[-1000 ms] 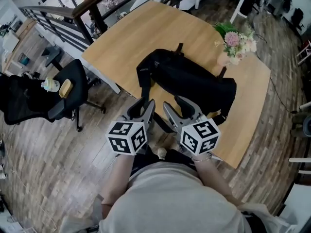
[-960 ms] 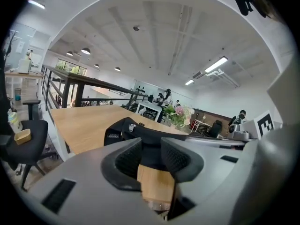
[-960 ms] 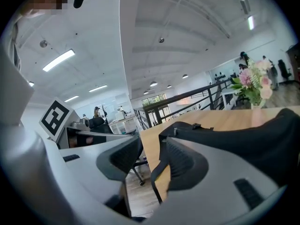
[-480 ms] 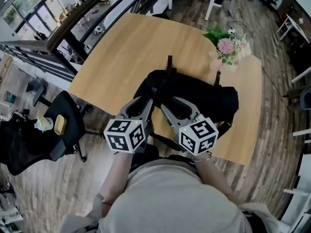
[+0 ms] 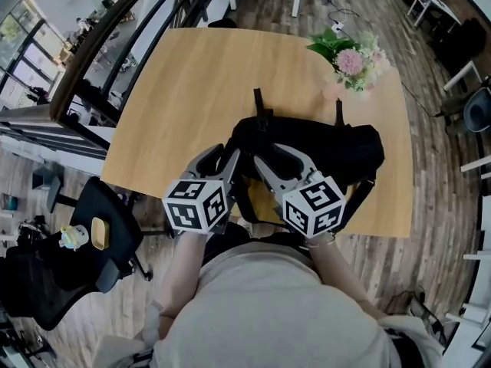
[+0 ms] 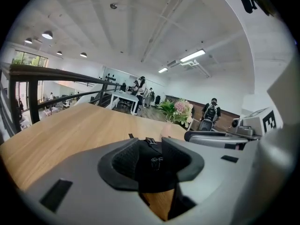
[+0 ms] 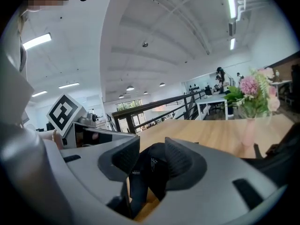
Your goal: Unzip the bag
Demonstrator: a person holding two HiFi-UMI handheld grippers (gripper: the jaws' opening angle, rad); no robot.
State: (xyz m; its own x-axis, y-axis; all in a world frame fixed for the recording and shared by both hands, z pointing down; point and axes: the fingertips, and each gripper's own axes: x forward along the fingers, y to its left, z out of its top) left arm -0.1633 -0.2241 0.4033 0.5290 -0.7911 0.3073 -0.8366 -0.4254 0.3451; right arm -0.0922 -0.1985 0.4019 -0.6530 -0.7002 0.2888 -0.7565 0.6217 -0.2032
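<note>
Bag: the black bag lies on the desk, its near end by our grippers.
Left gripper: jaws partly apart, holding nothing.
Right gripper: jaws wide but just closing. Bag fabric shows in the gap, unpinched.
Grip risk: we may clamp fabric or a strap instead of the zip pull.
Slide risk: unanchored, the bag may be pushed toward the flower vase.

We see left gripper jaws apart, black bag showing in gap, zipper pull centred. Beyond: wooden table, pink flowers at far side. Right gripper alongside, at our right.
</note>
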